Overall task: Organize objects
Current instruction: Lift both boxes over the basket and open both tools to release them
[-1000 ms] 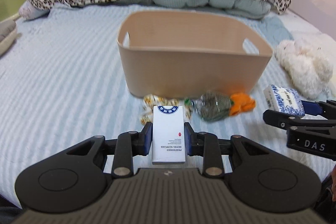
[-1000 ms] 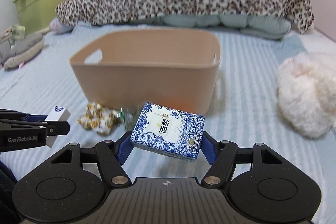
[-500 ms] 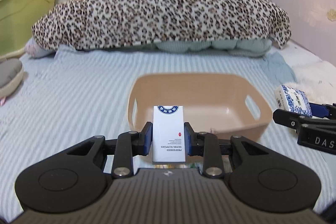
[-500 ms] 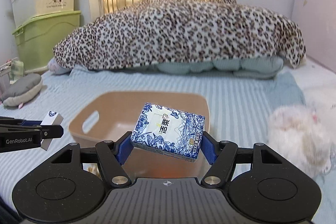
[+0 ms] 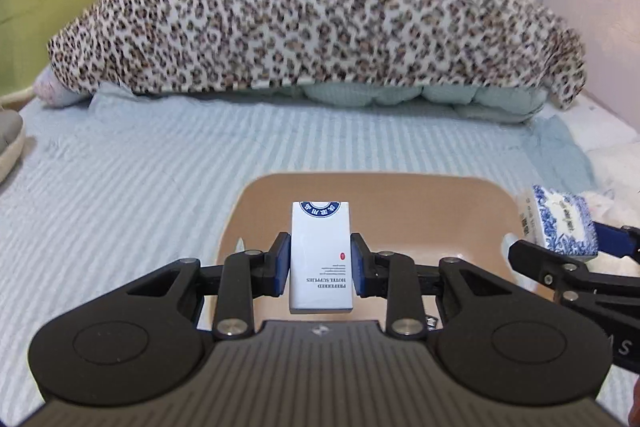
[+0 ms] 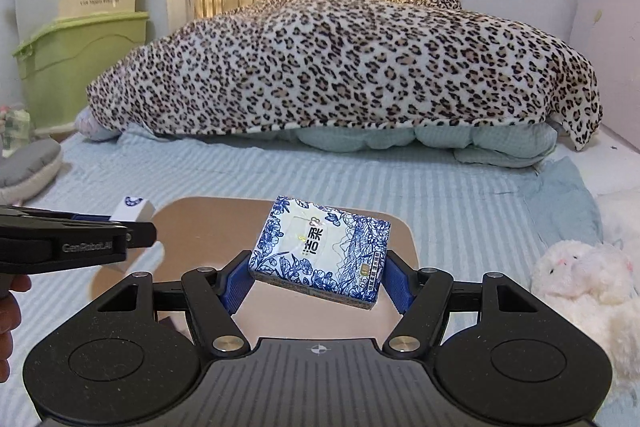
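Note:
My left gripper [image 5: 321, 269] is shut on a white hotel-supplies box [image 5: 321, 255] and holds it upright above the tan plastic basket [image 5: 400, 195]. My right gripper [image 6: 318, 277] is shut on a blue-and-white floral tissue pack [image 6: 320, 251], tilted, above the same basket [image 6: 192, 223]. The tissue pack also shows in the left wrist view [image 5: 560, 225] at the basket's right rim. The white box [image 6: 134, 209] shows at the basket's left in the right wrist view. The basket's floor is largely hidden by the grippers.
A leopard-print blanket [image 6: 344, 63] lies heaped over a pale quilt at the far end of the striped blue bedsheet [image 5: 120, 179]. A white plush toy [image 6: 580, 271] lies to the right of the basket. Green and beige storage boxes [image 6: 80, 67] stand at the left by the bed rail.
Both grippers have risen and moved forward with their loads, from in front of the basket to above it. The small items on the sheet in front of the basket have dropped out of view.

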### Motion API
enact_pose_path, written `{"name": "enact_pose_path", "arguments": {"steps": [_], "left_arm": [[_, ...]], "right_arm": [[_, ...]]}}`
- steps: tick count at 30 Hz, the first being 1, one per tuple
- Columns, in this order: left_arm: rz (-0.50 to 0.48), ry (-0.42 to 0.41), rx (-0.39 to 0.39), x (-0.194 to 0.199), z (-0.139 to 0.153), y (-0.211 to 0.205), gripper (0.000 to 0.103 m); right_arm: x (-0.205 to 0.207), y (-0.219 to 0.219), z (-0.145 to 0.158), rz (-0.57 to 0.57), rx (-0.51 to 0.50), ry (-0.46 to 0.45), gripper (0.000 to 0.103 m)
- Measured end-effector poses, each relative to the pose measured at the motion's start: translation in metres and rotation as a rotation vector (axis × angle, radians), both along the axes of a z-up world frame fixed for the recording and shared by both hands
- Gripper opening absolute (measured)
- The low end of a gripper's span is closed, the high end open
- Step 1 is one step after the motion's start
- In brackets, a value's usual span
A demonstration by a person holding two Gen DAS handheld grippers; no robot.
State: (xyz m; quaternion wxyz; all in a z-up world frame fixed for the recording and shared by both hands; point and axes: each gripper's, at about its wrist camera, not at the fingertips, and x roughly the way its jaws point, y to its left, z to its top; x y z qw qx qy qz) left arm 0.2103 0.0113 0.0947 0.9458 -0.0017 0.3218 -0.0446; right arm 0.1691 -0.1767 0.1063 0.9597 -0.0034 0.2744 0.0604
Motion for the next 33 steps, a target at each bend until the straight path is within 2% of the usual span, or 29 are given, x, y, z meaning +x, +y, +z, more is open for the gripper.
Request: {"name": "enact_pose_path", "arguments": {"steps": [4,12,17,19,21,23,25,29,33], "left_arm": [[0.019,0.056,0.065,0.026,-0.024,-0.008,0.032],[0.02,0.188,0.12,0.046,-0.058,-0.009,0.033],[0.021,0.236,0.123,0.047,-0.066,-0.006,0.033],[0.029,0.242,0.116,0.046,-0.065,-0.006,0.034],[0.035,0.247,0.115,0.044,-0.061,-0.007,0.039],[0.033,0.234,0.111,0.04,-0.054,-0.007,0.058],[0.043,0.2,0.122,0.032,-0.043,-0.007,0.069],[0.051,0.167,0.114,0.018,-0.024,-0.004,0.071],[0.046,0.147,0.107,-0.001,-0.008,-0.002,0.078]], "right_arm": [[0.024,0.006,-0.016,0.002,-0.014,0.049,0.065],[0.058,0.021,-0.054,0.025,-0.123,0.153,0.065],[0.065,0.03,-0.07,0.046,-0.162,0.211,0.066],[0.065,0.031,-0.073,0.048,-0.158,0.233,0.071],[0.062,0.029,-0.073,0.041,-0.139,0.223,0.073],[0.058,0.028,-0.068,0.039,-0.136,0.211,0.076],[0.05,0.026,-0.061,0.039,-0.128,0.19,0.079],[0.03,0.02,-0.038,0.039,-0.123,0.14,0.095],[0.007,0.012,-0.021,0.041,-0.112,0.114,0.1]]}}
